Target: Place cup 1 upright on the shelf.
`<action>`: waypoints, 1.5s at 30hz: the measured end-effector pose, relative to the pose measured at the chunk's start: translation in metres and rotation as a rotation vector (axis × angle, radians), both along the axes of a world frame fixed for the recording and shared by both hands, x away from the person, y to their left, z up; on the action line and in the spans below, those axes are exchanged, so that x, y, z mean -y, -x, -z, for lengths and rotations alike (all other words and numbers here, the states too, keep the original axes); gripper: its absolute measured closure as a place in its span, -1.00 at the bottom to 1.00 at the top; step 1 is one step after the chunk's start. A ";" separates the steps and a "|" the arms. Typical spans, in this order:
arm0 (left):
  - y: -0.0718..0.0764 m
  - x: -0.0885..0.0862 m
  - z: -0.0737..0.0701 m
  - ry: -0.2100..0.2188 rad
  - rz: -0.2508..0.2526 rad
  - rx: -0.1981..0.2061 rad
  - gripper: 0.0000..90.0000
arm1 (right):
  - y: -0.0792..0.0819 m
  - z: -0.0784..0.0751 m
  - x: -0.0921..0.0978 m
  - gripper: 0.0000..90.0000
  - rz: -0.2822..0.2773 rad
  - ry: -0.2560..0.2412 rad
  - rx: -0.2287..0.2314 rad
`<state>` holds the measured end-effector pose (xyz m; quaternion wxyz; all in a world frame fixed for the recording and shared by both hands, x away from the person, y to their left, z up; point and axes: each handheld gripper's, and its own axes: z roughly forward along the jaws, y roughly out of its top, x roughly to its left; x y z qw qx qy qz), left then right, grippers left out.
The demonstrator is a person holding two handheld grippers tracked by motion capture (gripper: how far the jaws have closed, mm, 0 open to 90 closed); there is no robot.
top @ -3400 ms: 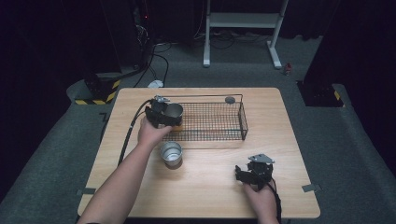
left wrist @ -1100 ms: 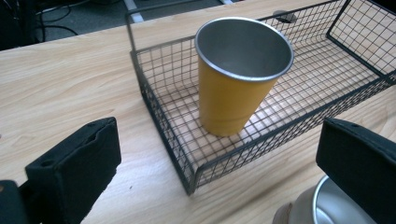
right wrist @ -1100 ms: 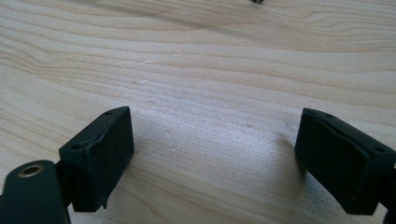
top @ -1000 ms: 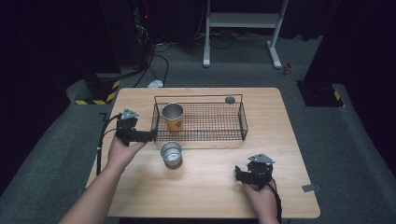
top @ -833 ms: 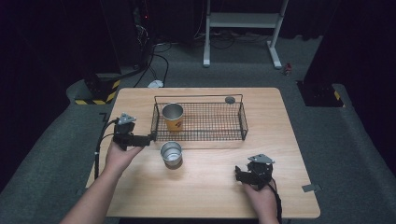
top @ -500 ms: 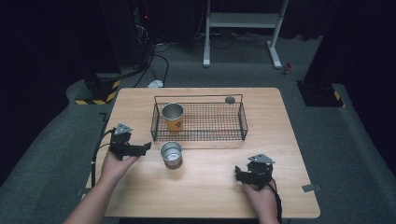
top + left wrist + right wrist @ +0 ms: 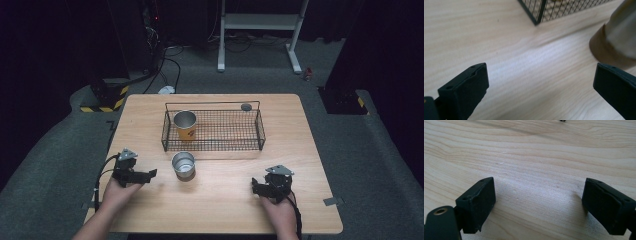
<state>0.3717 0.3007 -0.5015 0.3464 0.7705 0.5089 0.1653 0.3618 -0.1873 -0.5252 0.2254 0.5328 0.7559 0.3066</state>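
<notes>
Left hand-held gripper spread, empty; should straddle the steel cup squarely, avoiding the basket. Right hand-held gripper spread, idle.

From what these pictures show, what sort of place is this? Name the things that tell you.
Probably a lab or studio: a wooden table on grey carpet, dark curtains around it, cables trailing on the floor, and a white equipment stand behind.

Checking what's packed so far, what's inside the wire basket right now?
The wire basket holds one orange cup upright in its left end; the rest is bare mesh. The cup's inside bottom can't be seen.
</notes>
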 end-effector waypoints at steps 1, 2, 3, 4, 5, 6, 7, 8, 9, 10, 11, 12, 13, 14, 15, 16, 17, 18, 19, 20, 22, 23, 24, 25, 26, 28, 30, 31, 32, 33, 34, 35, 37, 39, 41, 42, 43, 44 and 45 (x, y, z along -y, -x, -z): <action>0.001 -0.001 0.003 -0.016 0.006 -0.004 -0.98 | 0.000 0.000 0.000 -0.74 -0.001 0.000 -0.001; 0.003 -0.001 0.005 -0.023 0.007 -0.009 -0.98 | 0.000 0.000 0.000 -0.74 -0.002 0.000 0.000; 0.004 -0.001 0.008 -0.030 0.009 -0.016 -0.98 | 0.000 0.000 0.000 -0.74 -0.002 0.000 0.000; 0.005 -0.001 0.010 -0.042 0.012 -0.017 -0.98 | 0.000 0.000 0.000 -0.74 -0.003 0.000 0.000; 0.006 -0.001 0.012 -0.049 0.016 -0.022 -0.98 | 0.000 0.000 0.000 -0.74 -0.003 0.000 0.000; 0.007 0.000 0.014 -0.054 0.022 -0.023 -0.98 | 0.000 0.000 0.000 -0.74 -0.004 0.000 0.000; 0.009 0.001 0.016 -0.049 0.017 -0.021 -0.98 | 0.000 0.000 0.000 -0.74 -0.004 0.000 0.000; 0.010 0.002 0.018 -0.060 0.021 -0.019 -0.98 | 0.000 0.000 0.000 -0.74 -0.004 0.000 0.000; 0.011 0.003 0.019 -0.071 0.025 -0.016 -0.98 | 0.000 0.000 0.000 -0.74 -0.005 0.000 0.000; 0.012 0.004 0.021 -0.077 0.028 -0.014 -0.98 | 0.000 0.000 0.000 -0.74 -0.005 0.000 0.000; 0.012 0.005 0.023 -0.082 0.033 -0.017 -0.98 | 0.000 0.000 0.000 -0.74 -0.005 0.000 0.000; 0.014 0.006 0.024 -0.090 0.032 -0.008 -0.99 | 0.000 0.000 0.000 -0.74 -0.005 0.000 0.000; 0.015 0.006 0.025 -0.098 0.033 0.005 -0.99 | 0.000 0.000 0.000 -0.74 -0.004 0.000 0.000; 0.016 0.007 0.025 -0.096 0.030 0.004 -0.99 | 0.000 0.000 0.000 -0.74 -0.005 0.000 -0.001; 0.017 0.006 0.025 -0.095 0.038 0.006 -0.99 | 0.000 0.000 0.000 -0.74 -0.005 0.000 0.000; 0.018 0.006 0.025 -0.083 0.042 0.001 -0.99 | 0.000 0.000 0.000 -0.74 -0.005 -0.001 0.000; 0.019 0.006 0.025 -0.086 0.043 0.005 -0.99 | 0.000 0.000 0.000 -0.74 -0.005 -0.001 0.000; 0.019 0.006 0.025 -0.092 0.045 0.008 -0.99 | 0.000 0.000 0.000 -0.74 -0.005 -0.001 0.000; 0.020 0.005 0.026 -0.091 0.046 0.010 -0.99 | 0.000 0.000 0.000 -0.74 -0.005 -0.001 0.000; 0.020 0.005 0.026 -0.089 0.041 0.012 -0.99 | 0.000 0.000 0.000 -0.74 -0.005 0.000 -0.001; 0.020 0.007 0.026 -0.104 0.035 0.015 -0.99 | 0.000 0.000 0.001 -0.75 -0.008 -0.001 -0.001; 0.019 0.007 0.026 -0.108 0.036 0.017 -1.00 | 0.000 0.000 0.001 -0.74 -0.015 -0.001 0.000; 0.020 0.007 0.026 -0.106 0.034 0.018 -1.00 | 0.000 0.000 0.002 -0.74 -0.021 -0.002 -0.001; 0.020 0.008 0.027 -0.103 0.030 0.018 -1.00 | 0.000 0.000 0.002 -0.74 -0.018 -0.002 -0.001; 0.020 0.008 0.027 -0.102 0.025 0.020 -1.00 | 0.001 0.000 0.002 -0.74 -0.013 0.000 -0.003; 0.021 0.009 0.027 -0.099 0.021 0.021 -1.00 | 0.000 0.000 0.002 -0.74 -0.015 0.004 0.002; 0.021 0.008 0.027 -0.096 0.023 0.021 -0.99 | 0.000 -0.001 0.001 -0.71 -0.009 0.001 -0.008; 0.021 0.008 0.027 -0.095 0.024 0.022 -0.99 | -0.001 -0.002 0.000 -0.70 -0.005 0.001 -0.015; 0.021 0.008 0.027 -0.095 0.024 0.022 -0.99 | -0.001 -0.003 0.000 -0.70 -0.010 -0.006 -0.015; 0.021 0.008 0.027 -0.095 0.023 0.022 -0.99 | -0.001 -0.003 -0.001 -0.69 -0.006 -0.017 -0.025; 0.021 0.008 0.027 -0.095 0.021 0.022 -0.99 | -0.002 -0.004 -0.004 -0.69 -0.014 -0.021 -0.030; 0.021 0.008 0.027 -0.095 0.021 0.022 -0.99 | -0.003 -0.005 -0.007 -0.69 -0.023 -0.015 -0.032; 0.021 0.008 0.027 -0.095 0.023 0.022 -0.99 | -0.006 -0.009 -0.013 -0.70 -0.035 -0.004 -0.018; 0.021 0.008 0.027 -0.095 0.023 0.022 -0.99 | -0.008 -0.014 -0.019 -0.70 -0.047 -0.021 -0.002; 0.020 0.008 0.027 -0.099 0.030 0.024 -0.99 | -0.009 -0.019 -0.027 -0.71 -0.054 -0.026 0.021; 0.020 0.009 0.027 -0.099 0.030 0.021 -0.99 | -0.009 -0.022 -0.031 -0.71 -0.060 -0.027 0.032; 0.020 0.009 0.027 -0.102 0.029 0.022 -0.99 | -0.008 -0.025 -0.035 -0.71 -0.065 -0.036 0.038; 0.020 0.009 0.027 -0.101 0.027 0.022 -0.99 | -0.008 -0.027 -0.038 -0.71 -0.069 -0.047 0.041; 0.020 0.009 0.027 -0.102 0.026 0.022 -0.99 | -0.008 -0.029 -0.041 -0.71 -0.079 -0.053 0.048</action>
